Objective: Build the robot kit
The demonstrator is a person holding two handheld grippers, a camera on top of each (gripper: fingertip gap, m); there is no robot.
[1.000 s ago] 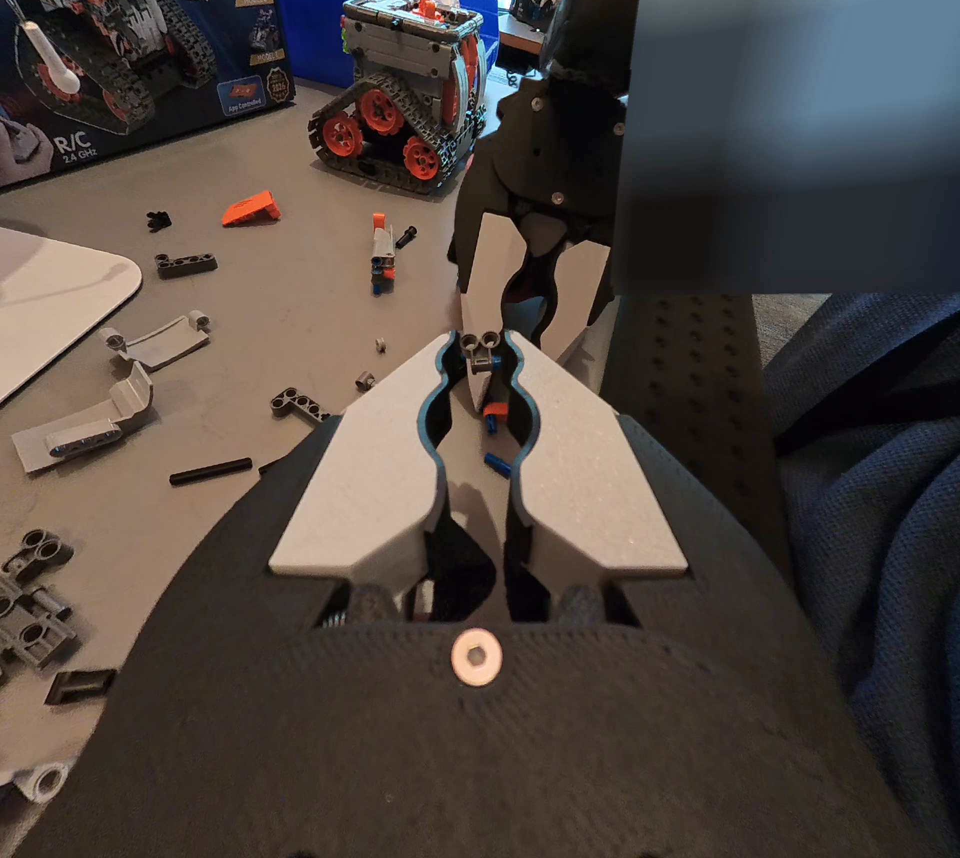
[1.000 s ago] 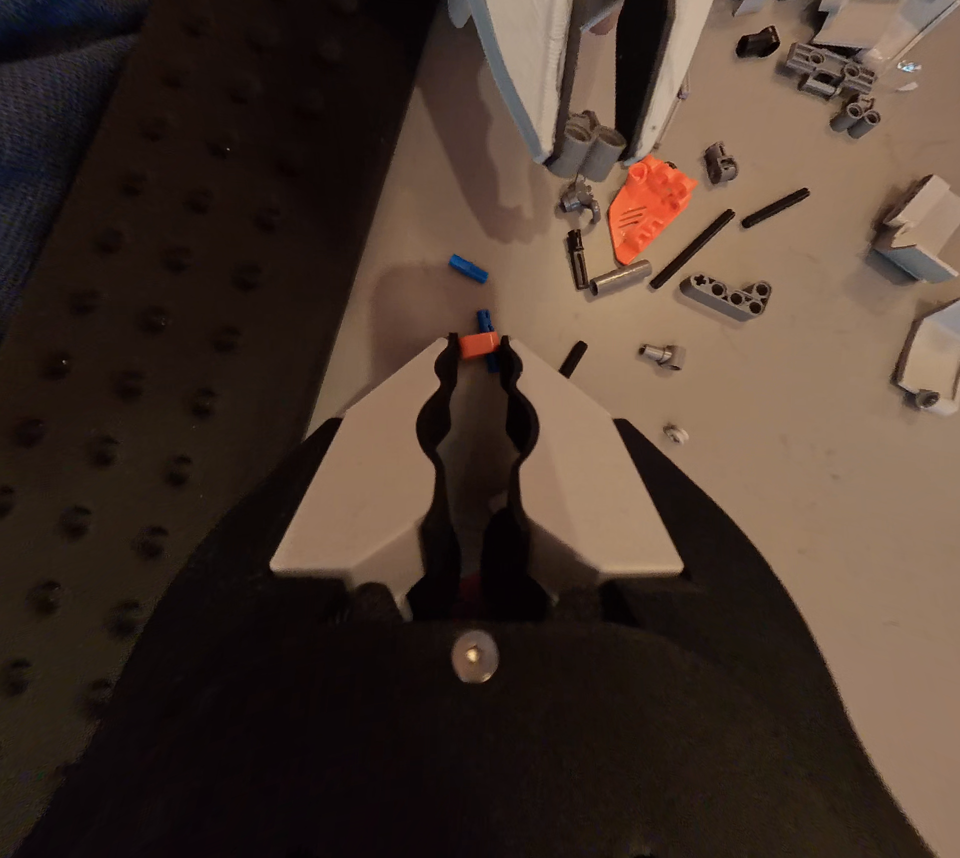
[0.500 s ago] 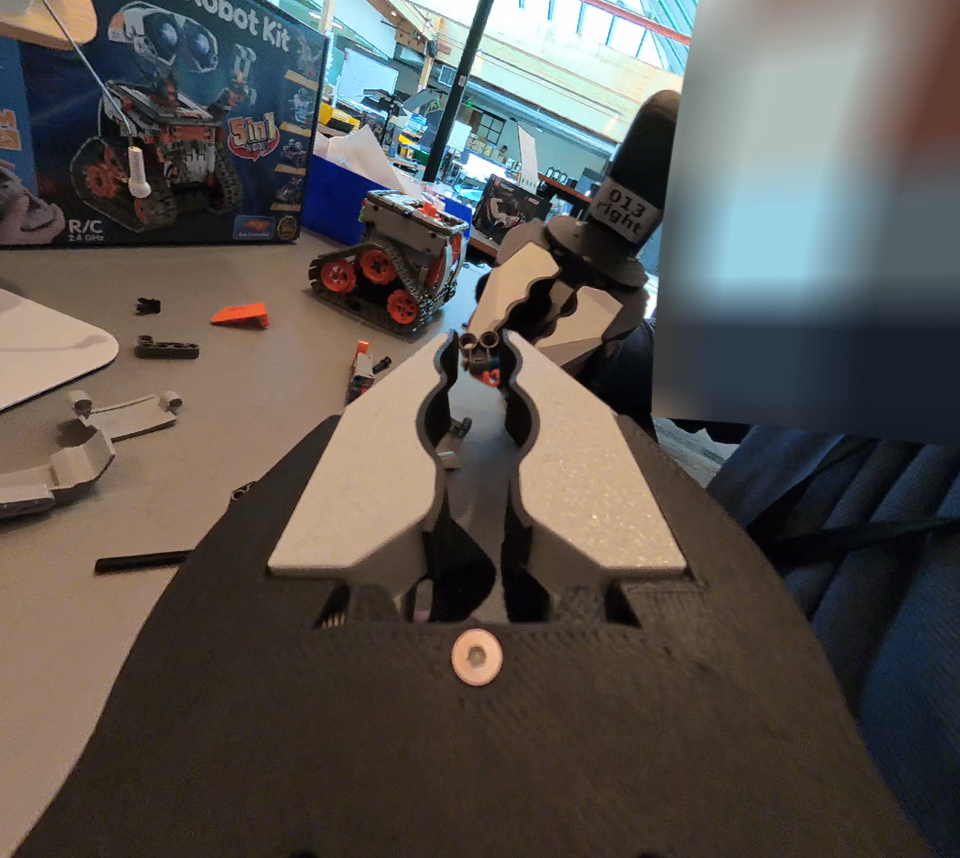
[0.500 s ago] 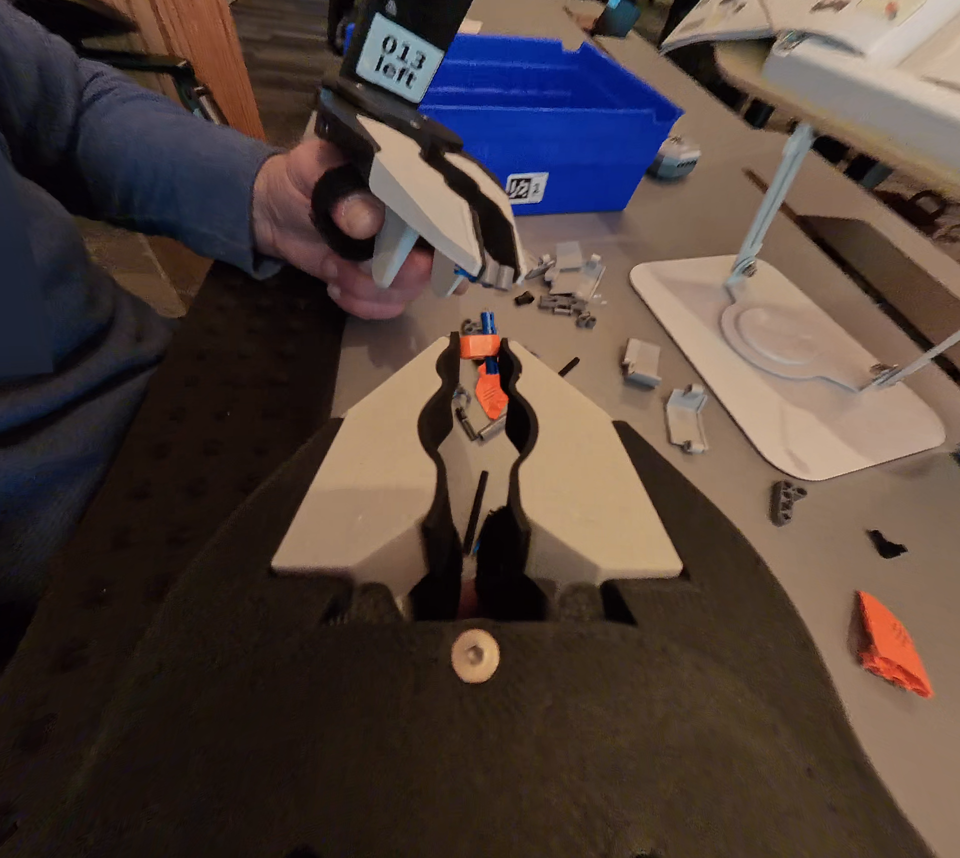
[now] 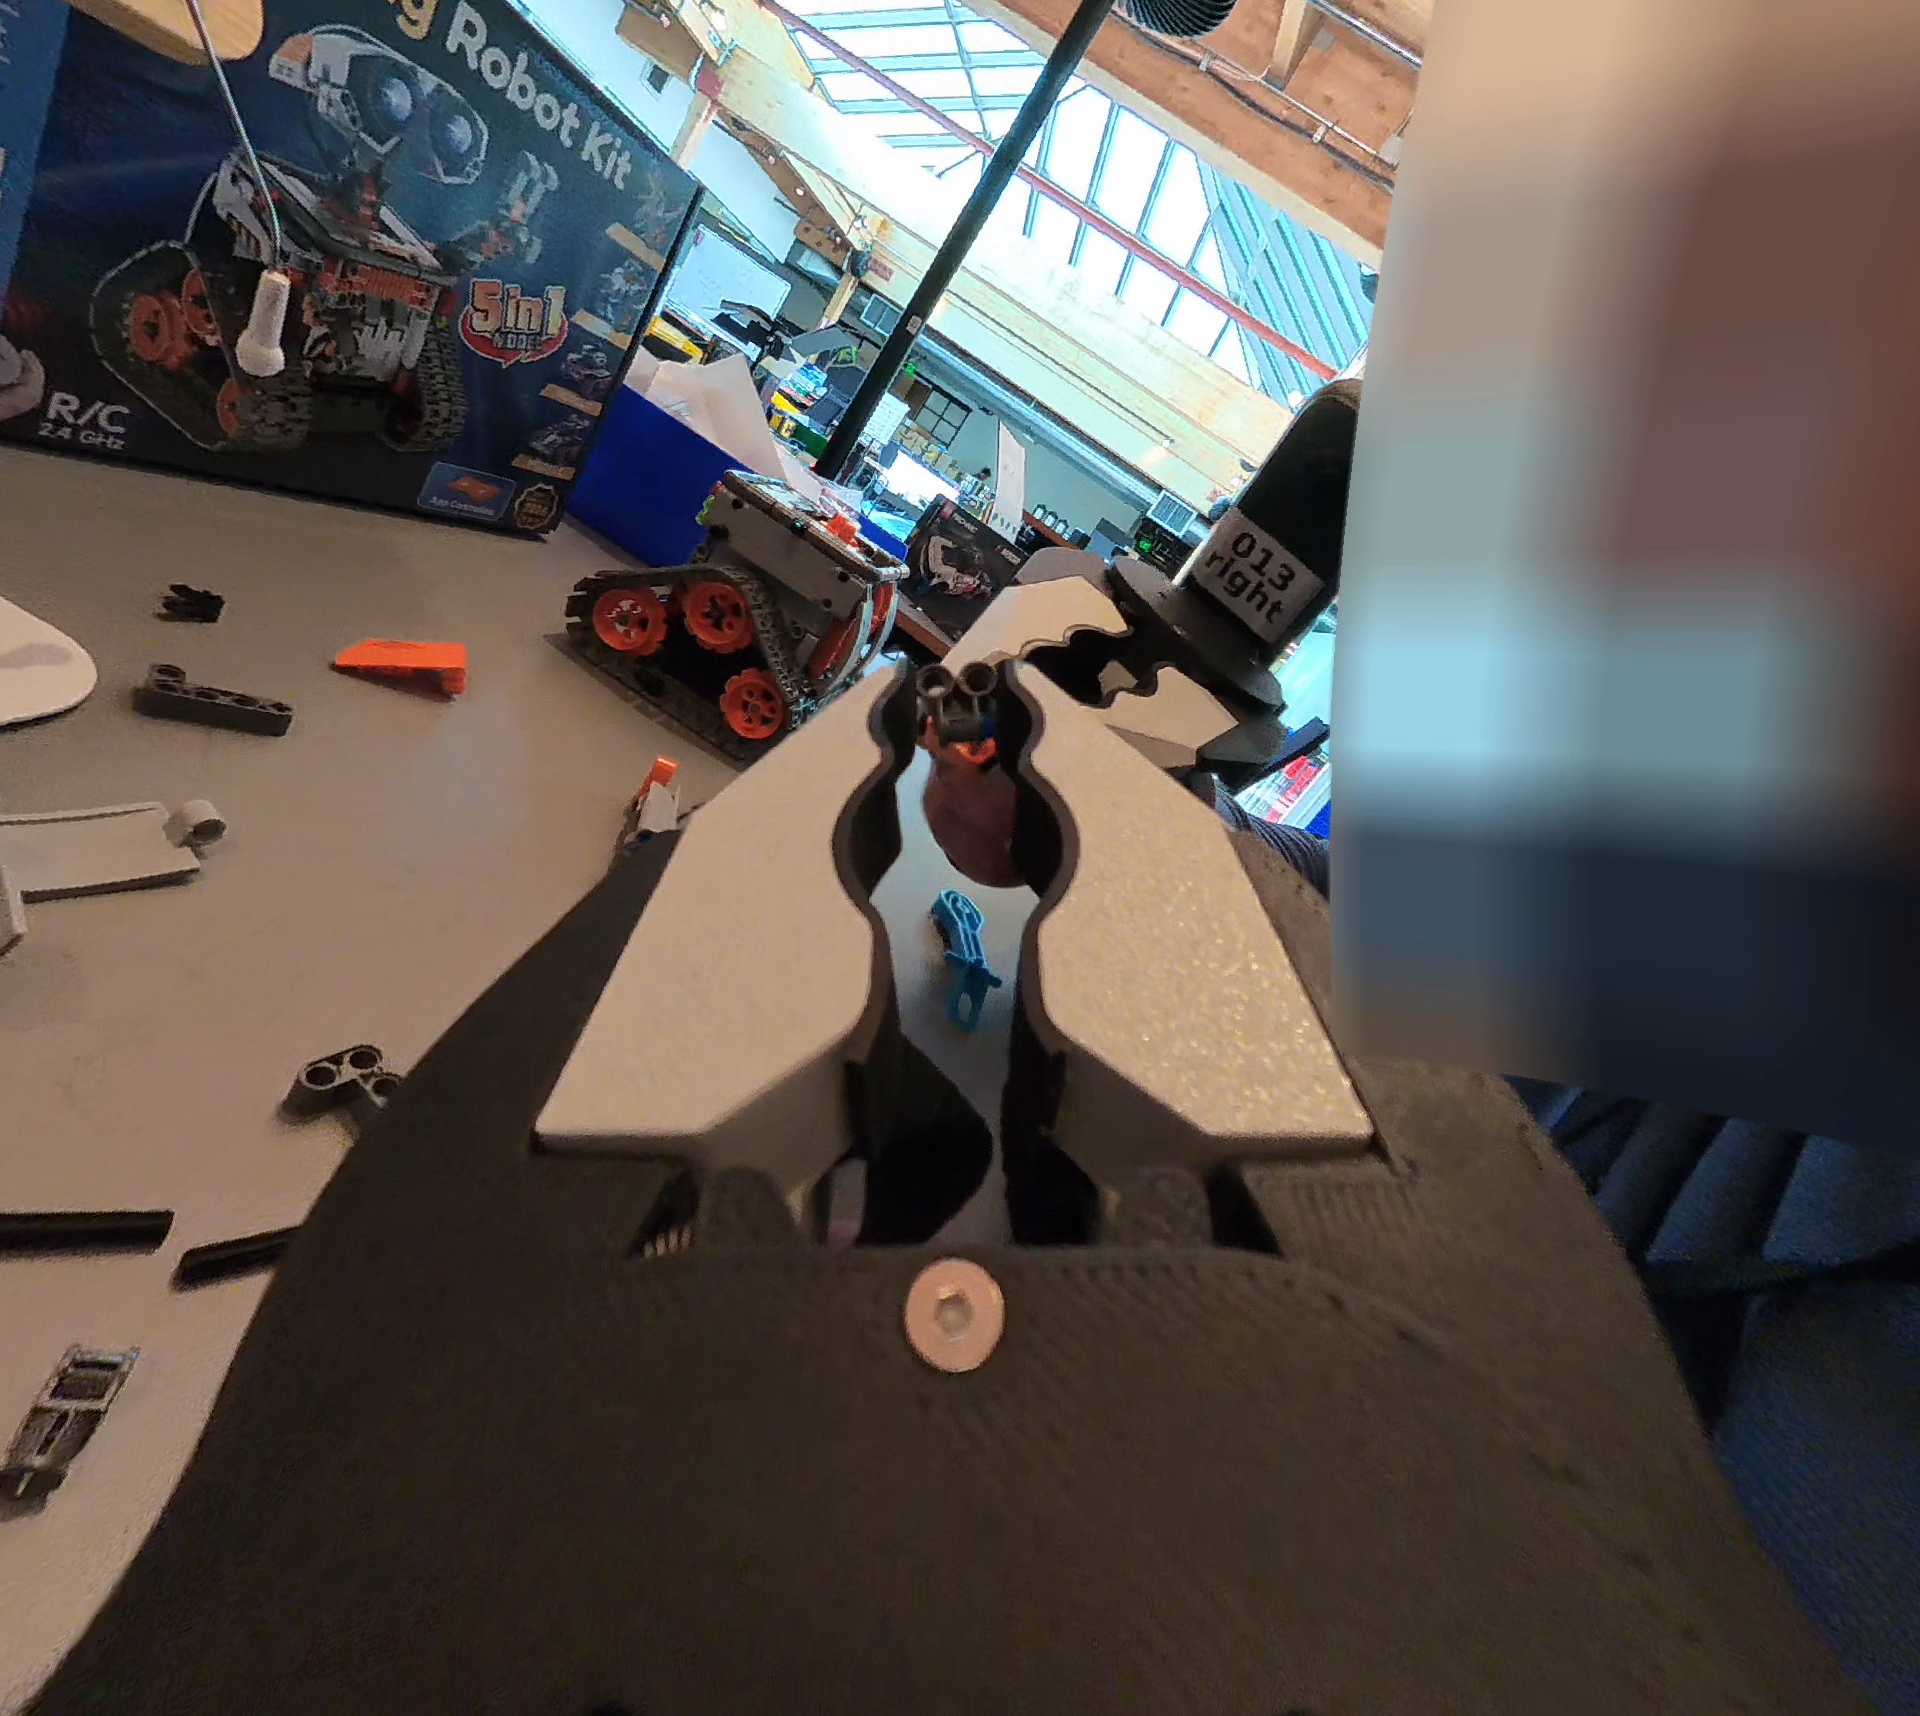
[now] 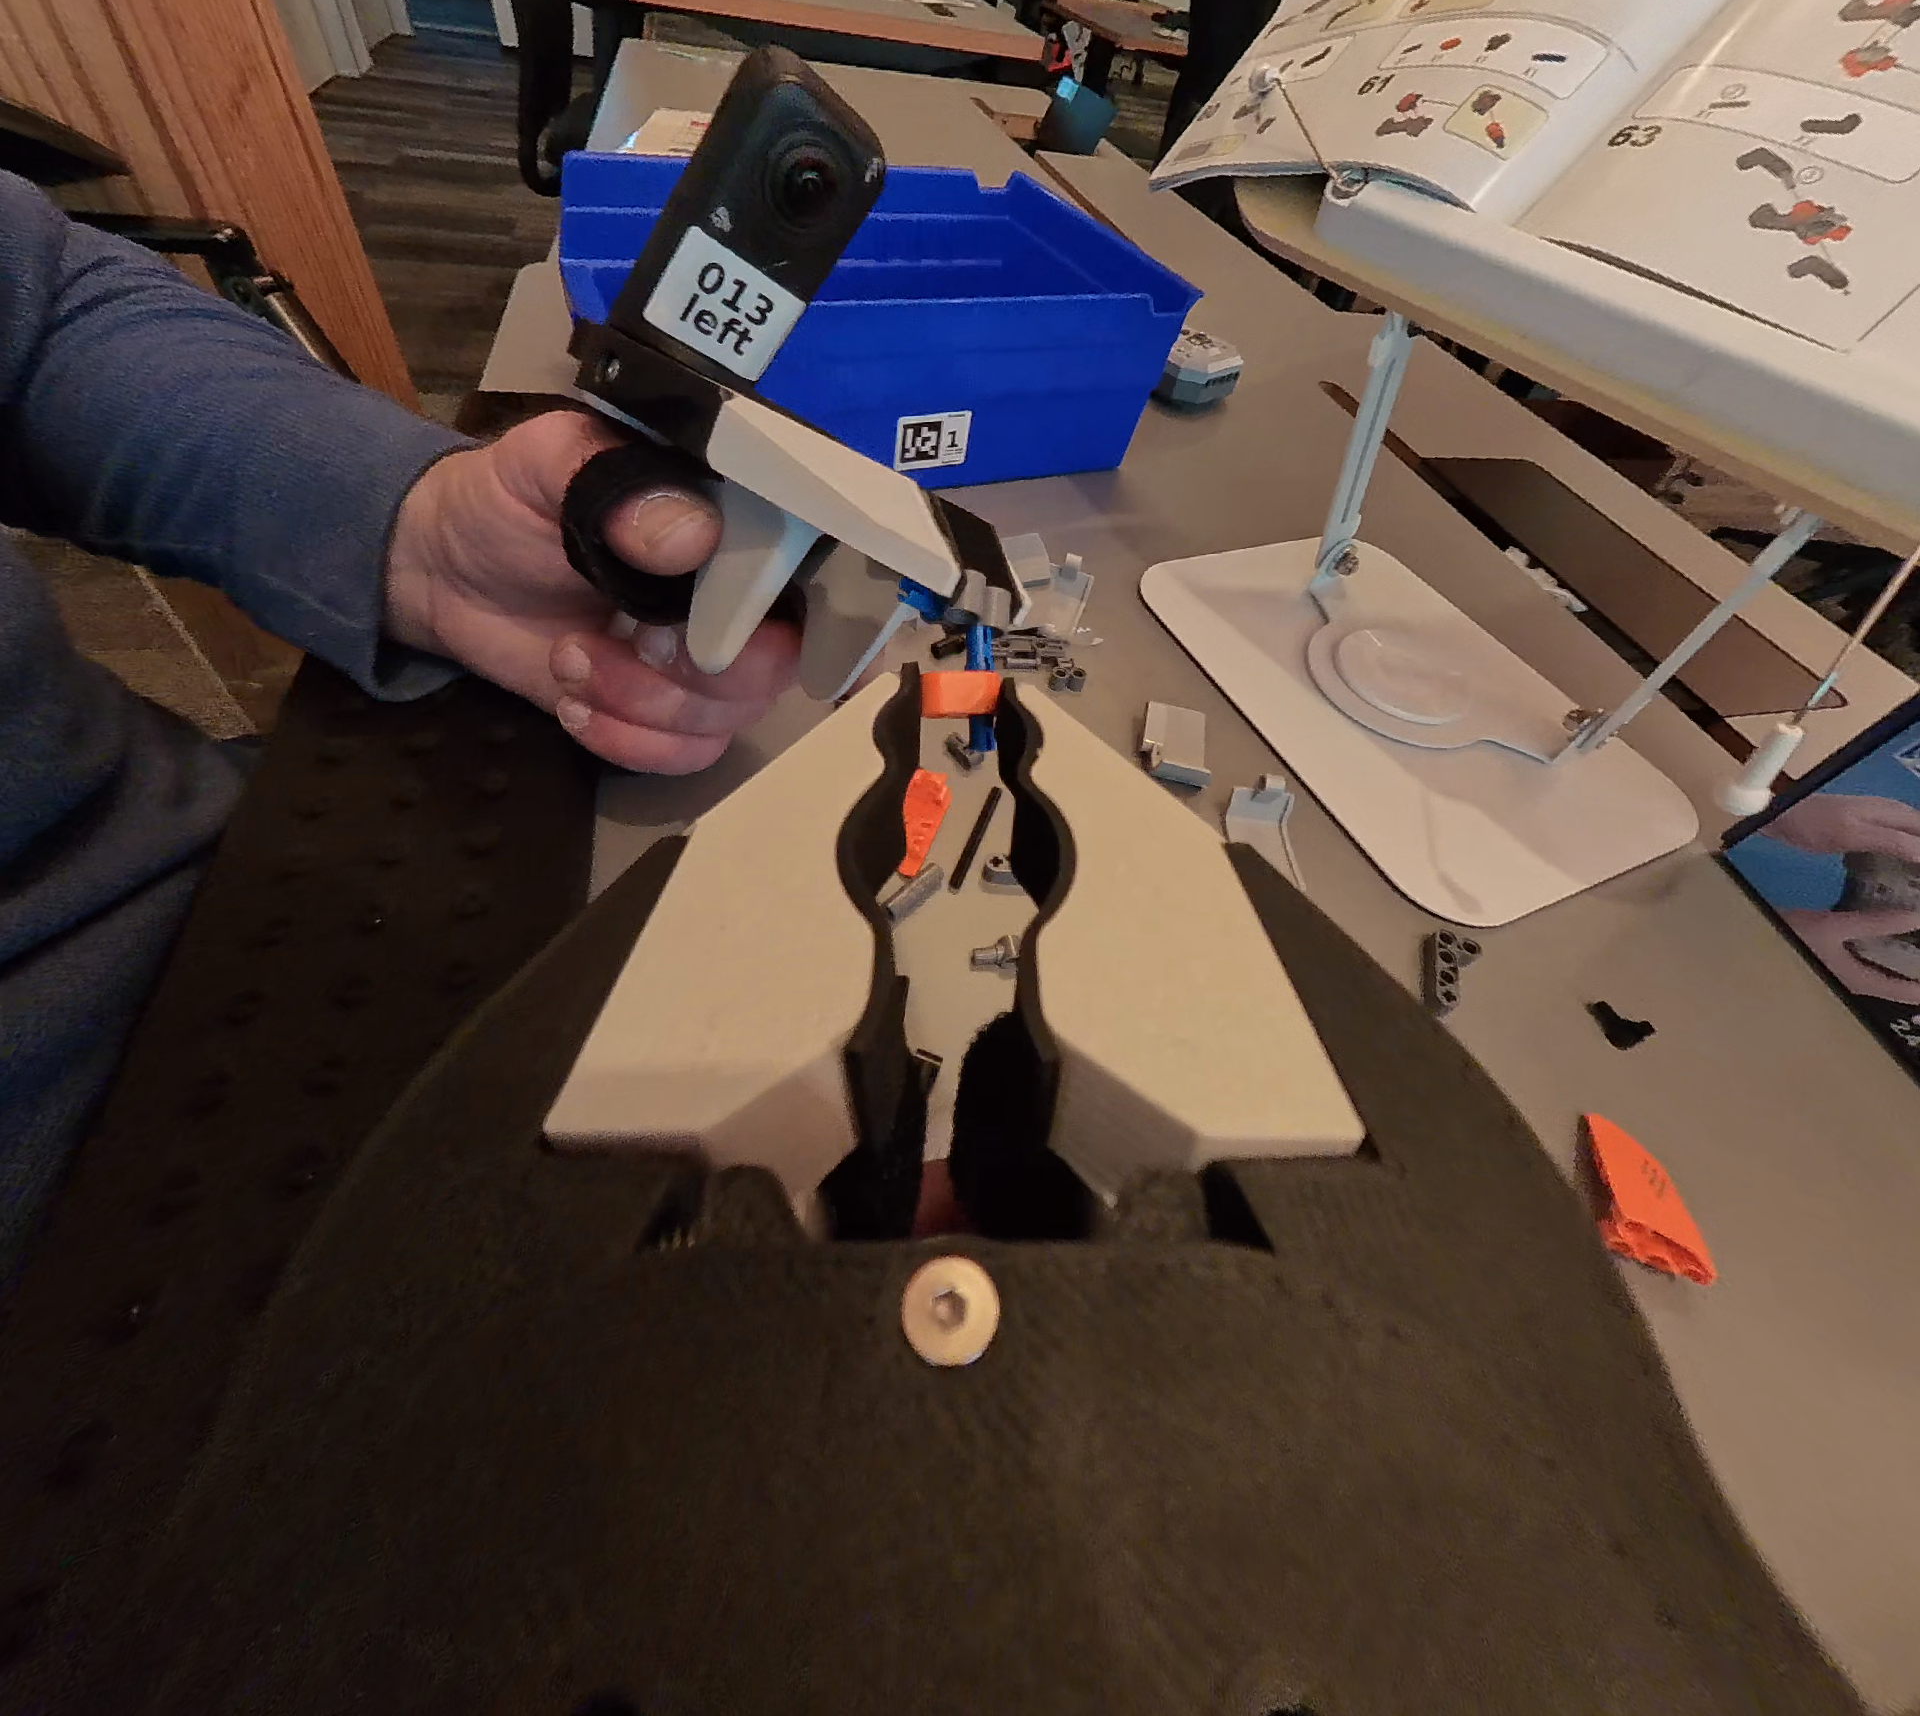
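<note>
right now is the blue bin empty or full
Cannot tell: the right wrist view shows only the blue bin's outer wall and upper inner ribs, not its floor.

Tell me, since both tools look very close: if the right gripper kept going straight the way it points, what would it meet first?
Probably the left gripper. The right gripper, shut on an orange piece, points at the grey connector in the left's fingers; the gap looks tiny, though depth is unclear.

Two grippers (image 6: 971, 612) (image 6: 961, 695); one blue bin (image 6: 997, 336), one tracked model (image 5: 748, 627) — two orange wedges (image 6: 1647, 1199) (image 6: 923, 819)
</note>
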